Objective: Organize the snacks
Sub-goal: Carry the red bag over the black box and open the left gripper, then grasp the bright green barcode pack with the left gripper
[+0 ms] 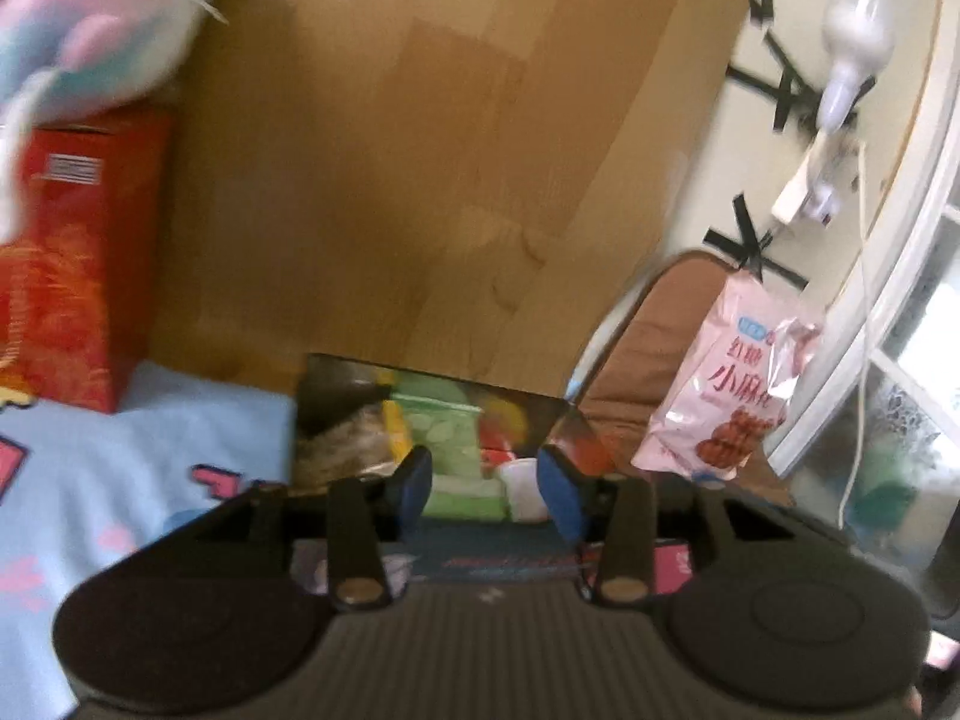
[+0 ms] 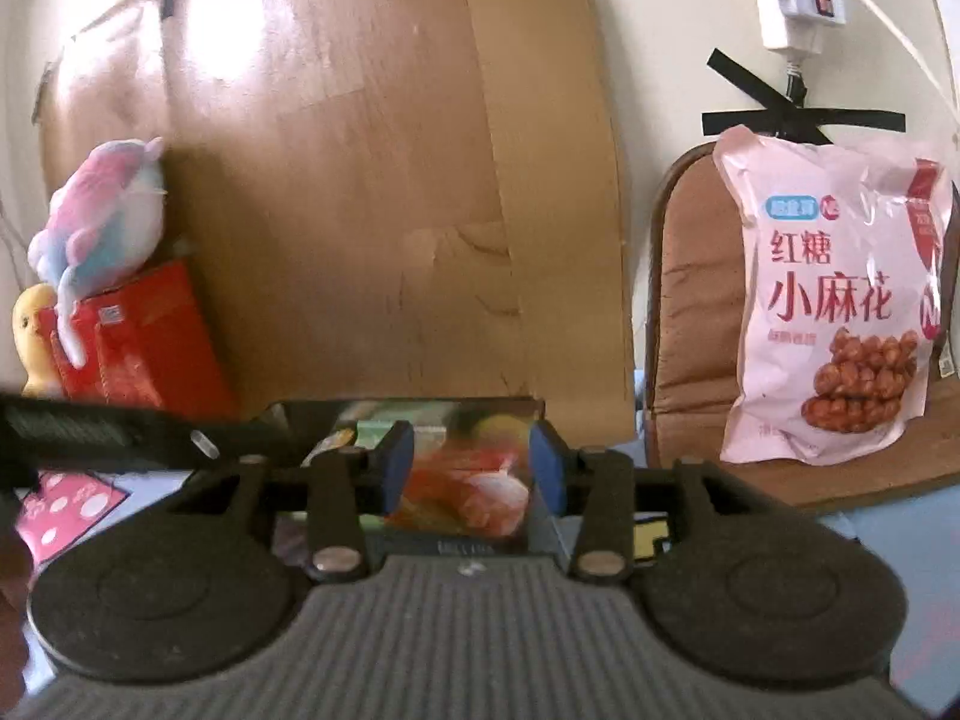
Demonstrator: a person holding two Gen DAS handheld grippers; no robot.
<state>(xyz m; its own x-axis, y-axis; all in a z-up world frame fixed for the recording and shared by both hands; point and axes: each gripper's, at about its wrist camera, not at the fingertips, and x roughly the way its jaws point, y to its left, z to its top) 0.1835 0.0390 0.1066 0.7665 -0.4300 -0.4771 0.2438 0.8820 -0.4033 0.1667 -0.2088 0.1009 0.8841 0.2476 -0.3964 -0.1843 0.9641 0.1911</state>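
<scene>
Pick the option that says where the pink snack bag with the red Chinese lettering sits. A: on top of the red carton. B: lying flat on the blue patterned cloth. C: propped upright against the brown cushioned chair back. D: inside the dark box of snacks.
C: the pink snack bag with the red Chinese lettering stands upright, leaning on the brown cushioned chair back, to the right of the tall cardboard panel.

The pink snack bag (image 2: 834, 300) carries large red Chinese characters: "红糖" on the upper line and "小麻花" below it, above a picture of brown twisted pastries. The same characters show on it in the left wrist view (image 1: 729, 378). Its small blue badge, its finer print and the white label on the red box (image 1: 75, 168) are too blurred to read.
</scene>
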